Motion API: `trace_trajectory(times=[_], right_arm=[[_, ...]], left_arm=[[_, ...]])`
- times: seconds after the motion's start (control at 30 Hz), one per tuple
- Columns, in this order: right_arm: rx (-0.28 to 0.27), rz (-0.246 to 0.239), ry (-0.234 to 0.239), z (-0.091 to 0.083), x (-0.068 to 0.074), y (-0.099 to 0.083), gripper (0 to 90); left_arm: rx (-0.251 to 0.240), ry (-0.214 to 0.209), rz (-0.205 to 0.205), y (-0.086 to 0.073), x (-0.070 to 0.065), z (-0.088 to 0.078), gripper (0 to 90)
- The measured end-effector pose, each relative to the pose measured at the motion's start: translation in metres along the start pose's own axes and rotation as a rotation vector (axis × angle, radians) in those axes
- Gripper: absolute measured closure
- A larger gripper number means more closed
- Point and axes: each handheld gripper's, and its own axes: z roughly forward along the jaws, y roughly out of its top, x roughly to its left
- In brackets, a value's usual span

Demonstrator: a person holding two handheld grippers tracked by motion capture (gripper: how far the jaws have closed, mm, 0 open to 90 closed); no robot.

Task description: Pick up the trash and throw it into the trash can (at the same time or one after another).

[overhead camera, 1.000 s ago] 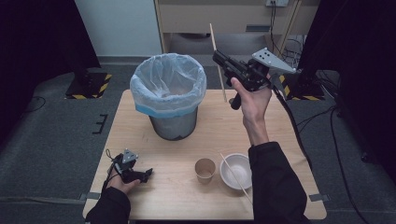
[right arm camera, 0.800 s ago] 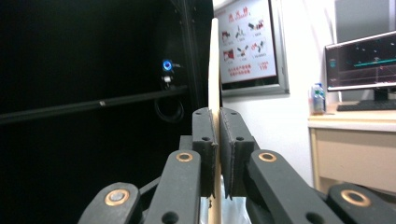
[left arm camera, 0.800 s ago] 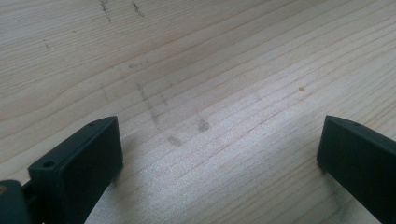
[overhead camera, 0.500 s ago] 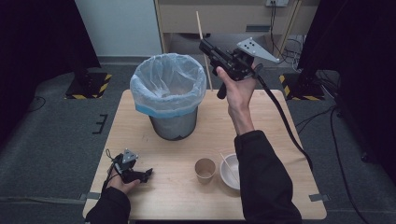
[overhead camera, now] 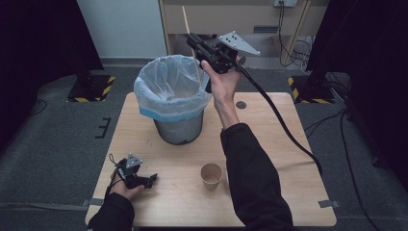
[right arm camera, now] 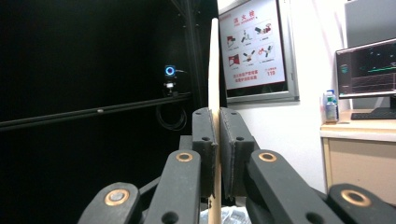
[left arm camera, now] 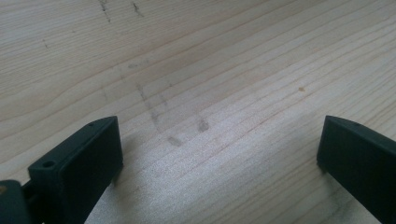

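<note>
My right gripper [overhead camera: 193, 42] is raised at the bin's back right edge and is shut on a thin, pale wooden stick [overhead camera: 184, 21]. The stick stands nearly upright, and its lower end hangs over the open mouth of the grey bin [overhead camera: 179, 129], which is lined with a pale blue bag [overhead camera: 144, 91]. In the right gripper view the stick [right arm camera: 214, 70] is pinched between the two pads [right arm camera: 204, 135]. My left gripper [overhead camera: 148, 180] lies on the table's front left corner. Its jaws are open over bare wood [left arm camera: 219, 144].
A brown paper cup [overhead camera: 211, 174] stands on the wooden table [overhead camera: 279, 125] near the front, beside my right sleeve. The right gripper's cable [overhead camera: 284, 127] trails across the table's right side. Cabinets and dark curtains surround the table.
My right hand has carried the stick leftward, from beside the bin to over its back right rim. The sleeve now covers the white bowl. The left gripper has stayed put.
</note>
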Motion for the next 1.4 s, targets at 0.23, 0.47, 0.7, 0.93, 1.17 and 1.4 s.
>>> trace_trajectory(times=[0.23,0.47,0.7,0.93,1.17,1.4], right_arm=[[0.003,0.018,-0.026,0.025,-0.005,-0.020,85.7],[0.022,0.035,-0.057,0.038,-0.008,-0.033,75.9],[0.071,0.018,-0.054,0.028,-0.009,-0.022,60.0],[0.107,0.015,-0.013,-0.018,0.004,0.001,50.4],[0.155,-0.018,-0.038,-0.082,-0.005,0.005,45.8],[0.248,-0.028,-0.101,-0.153,-0.012,-0.007,42.2]], left_arm=[[0.000,-0.001,0.002,0.000,0.000,0.000,0.0],[0.001,-0.001,0.002,0.000,0.000,0.000,0.0],[-0.002,-0.001,0.001,0.000,0.000,0.000,0.0],[-0.001,0.000,0.001,0.000,0.000,0.000,0.0],[-0.001,0.000,0.001,0.000,0.000,0.000,0.0],[0.001,0.001,-0.001,0.000,-0.001,0.000,0.0]])
